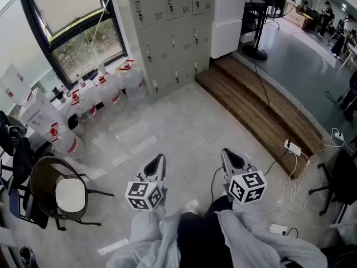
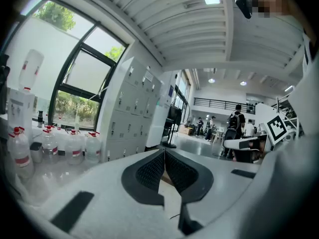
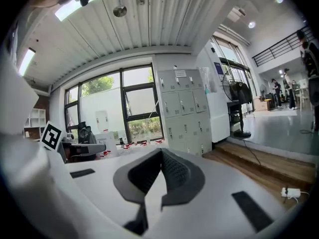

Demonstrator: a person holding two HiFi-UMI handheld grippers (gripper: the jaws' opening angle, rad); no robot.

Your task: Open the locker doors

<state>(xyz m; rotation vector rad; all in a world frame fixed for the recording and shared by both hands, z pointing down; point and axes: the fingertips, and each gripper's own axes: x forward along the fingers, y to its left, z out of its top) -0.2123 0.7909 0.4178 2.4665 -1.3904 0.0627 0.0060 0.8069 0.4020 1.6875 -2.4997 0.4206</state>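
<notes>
**Well apart from the lockers, both tools closed and empty**

Close before the person, the left tool [image 1: 158,159] and the right tool [image 1: 227,153] have their jaws pressed together and hold nothing. Bare floor [image 1: 184,127] lies between them and the lockers [image 1: 173,32] at the far wall. I judge the step is the approach: walk forward, pass between the water bottles [image 1: 106,88] and the wooden step [image 1: 251,102], and open the jaws before reaching a handle. The handles are too small to read, the upper doors are cut off, and locks cannot be judged.
</notes>
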